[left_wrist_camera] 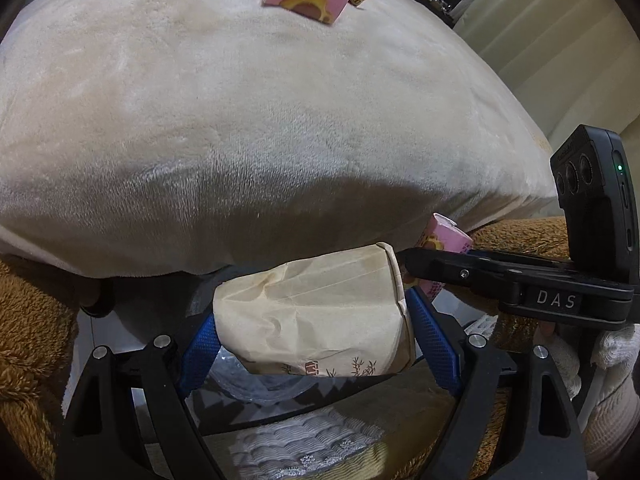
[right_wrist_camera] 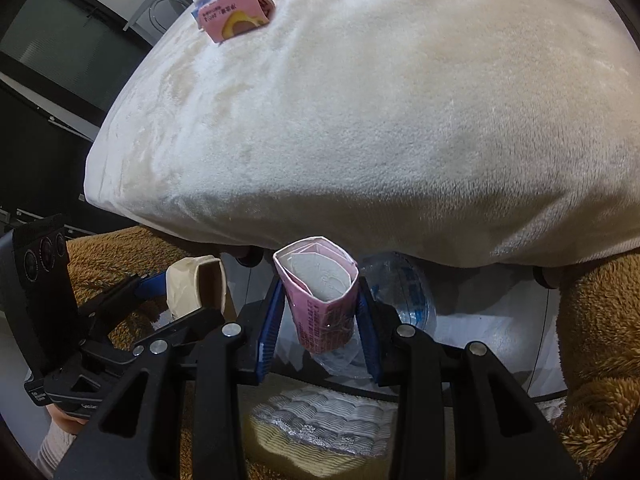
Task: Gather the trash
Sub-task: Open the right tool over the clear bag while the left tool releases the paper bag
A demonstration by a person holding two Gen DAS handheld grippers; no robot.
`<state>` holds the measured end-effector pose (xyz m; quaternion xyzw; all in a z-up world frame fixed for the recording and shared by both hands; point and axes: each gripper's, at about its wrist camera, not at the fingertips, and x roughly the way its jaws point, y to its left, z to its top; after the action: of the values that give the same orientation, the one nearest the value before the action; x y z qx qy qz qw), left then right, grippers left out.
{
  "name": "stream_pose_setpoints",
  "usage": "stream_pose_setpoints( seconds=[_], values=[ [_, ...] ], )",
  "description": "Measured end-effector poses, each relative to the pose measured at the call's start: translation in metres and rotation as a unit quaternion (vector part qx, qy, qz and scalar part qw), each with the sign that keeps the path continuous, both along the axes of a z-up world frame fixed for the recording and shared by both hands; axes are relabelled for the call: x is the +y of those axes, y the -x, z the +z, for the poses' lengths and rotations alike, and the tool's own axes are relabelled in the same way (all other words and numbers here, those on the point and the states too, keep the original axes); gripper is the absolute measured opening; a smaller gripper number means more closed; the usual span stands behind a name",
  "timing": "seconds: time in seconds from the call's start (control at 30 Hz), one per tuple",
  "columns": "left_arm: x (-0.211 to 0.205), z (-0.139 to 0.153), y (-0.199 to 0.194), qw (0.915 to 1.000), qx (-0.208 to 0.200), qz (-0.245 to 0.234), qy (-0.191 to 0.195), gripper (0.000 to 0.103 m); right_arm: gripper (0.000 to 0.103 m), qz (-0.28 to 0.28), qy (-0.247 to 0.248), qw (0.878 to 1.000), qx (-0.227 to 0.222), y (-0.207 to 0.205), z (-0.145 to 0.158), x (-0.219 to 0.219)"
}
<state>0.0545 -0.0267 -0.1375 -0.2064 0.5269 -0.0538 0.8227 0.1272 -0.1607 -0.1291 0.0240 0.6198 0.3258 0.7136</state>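
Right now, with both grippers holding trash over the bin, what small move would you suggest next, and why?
Probably open both grippers: the left gripper clamps a crumpled paper cup and the right gripper a pink carton, both hanging over the bin, where a plastic bottle already lies.

Creased matt paper cup (left_wrist_camera: 316, 312); plush cream blanket (left_wrist_camera: 256, 128); glossy pink carton (right_wrist_camera: 324, 304).

Black claw (left_wrist_camera: 316, 316), blue ribbed pads (left_wrist_camera: 434, 344)
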Motion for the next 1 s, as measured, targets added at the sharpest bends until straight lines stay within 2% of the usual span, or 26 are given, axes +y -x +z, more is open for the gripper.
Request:
stream_pose_setpoints(
  seconds=[0.2, 0.4, 0.83, 0.87, 0.93, 1.0],
  values=[
    [0.001, -0.025, -0.005, 0.9983, 0.057, 0.009, -0.005, 0.084, 0.036, -0.004, 0.037, 0.998, 0.047, -0.005, -0.026, 0.007],
    [-0.004, -0.041, -0.007, 0.9956, 0.094, 0.007, -0.001, 0.084, 0.036, -0.010, 0.051, 0.997, 0.064, -0.007, -0.036, 0.011],
    [-0.006, -0.052, -0.006, 0.9922, 0.124, -0.009, 0.010, 0.085, 0.038, -0.013, 0.040, 0.996, 0.075, -0.010, -0.035, 0.009],
    [-0.008, -0.053, -0.006, 0.9918, 0.127, -0.013, 0.010, 0.086, 0.039, -0.014, 0.039, 0.996, 0.076, -0.011, -0.034, 0.009],
    [-0.011, -0.054, -0.007, 0.9914, 0.129, -0.017, 0.010, 0.089, 0.050, -0.021, 0.036, 0.996, 0.081, -0.012, -0.035, 0.008],
    [-0.011, -0.053, -0.006, 0.9919, 0.126, -0.015, 0.001, 0.096, 0.051, -0.027, 0.034, 0.996, 0.084, -0.014, -0.035, 0.006]
  ],
)
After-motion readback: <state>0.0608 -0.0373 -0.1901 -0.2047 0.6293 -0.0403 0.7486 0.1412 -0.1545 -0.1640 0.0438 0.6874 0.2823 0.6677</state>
